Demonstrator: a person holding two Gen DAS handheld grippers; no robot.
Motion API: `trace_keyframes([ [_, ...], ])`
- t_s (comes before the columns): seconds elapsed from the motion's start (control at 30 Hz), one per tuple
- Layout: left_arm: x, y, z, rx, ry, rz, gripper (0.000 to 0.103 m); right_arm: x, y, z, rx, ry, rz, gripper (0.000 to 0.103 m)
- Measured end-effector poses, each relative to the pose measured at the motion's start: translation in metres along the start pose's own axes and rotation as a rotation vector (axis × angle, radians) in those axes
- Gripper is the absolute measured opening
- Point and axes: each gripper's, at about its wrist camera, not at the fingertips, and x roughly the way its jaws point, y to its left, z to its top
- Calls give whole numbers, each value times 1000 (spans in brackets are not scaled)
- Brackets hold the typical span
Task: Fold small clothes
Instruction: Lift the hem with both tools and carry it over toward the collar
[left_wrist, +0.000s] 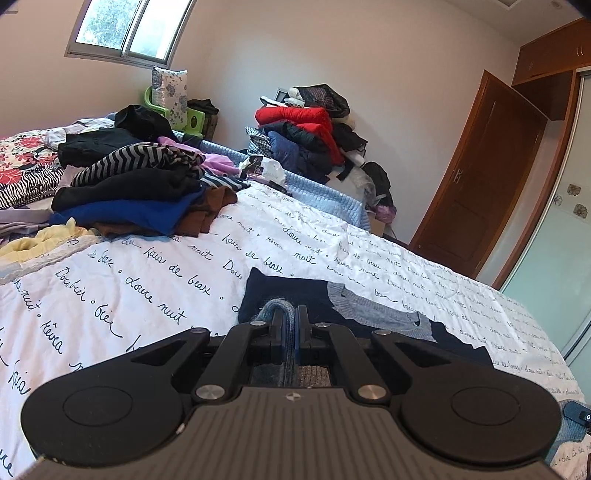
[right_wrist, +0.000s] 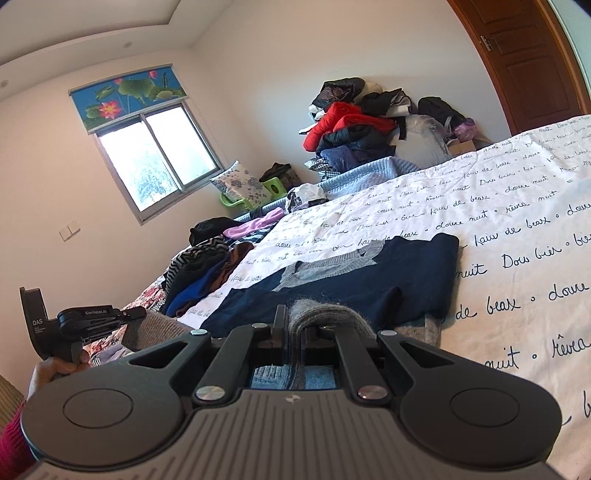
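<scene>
A navy sweater (left_wrist: 291, 295) with a grey knit collar (left_wrist: 373, 314) lies flat on a bed under a white sheet (left_wrist: 147, 295) printed with script. My left gripper (left_wrist: 286, 319) is shut on a fold of the sweater's blue-grey ribbed edge, which arches over its tips. In the right wrist view the same sweater (right_wrist: 369, 280) spreads ahead. My right gripper (right_wrist: 293, 323) is shut on a fuzzy grey fold of that edge. A hand (right_wrist: 55, 365) grips the other gripper's handle at the lower left.
A heap of loose clothes (left_wrist: 147, 192) covers the far left of the bed. Jackets are stacked (left_wrist: 306, 136) against the far wall. A brown door (left_wrist: 476, 195) and a glass wardrobe panel (left_wrist: 546, 236) stand to the right, with a window (right_wrist: 155, 158) behind.
</scene>
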Motion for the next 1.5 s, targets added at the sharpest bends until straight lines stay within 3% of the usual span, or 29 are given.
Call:
trace_keyframes([
  [0.47,33,-15,25,24,-12,41,5,26,-15,20,8,-1,-28,7],
  [0.83,82,-34,51,40,-28,75,5,64,-50,50,107,-14,-34,6],
  [1.5,170,-45,63,99,68,155,5,145,-92,79,166,49,-86,6],
])
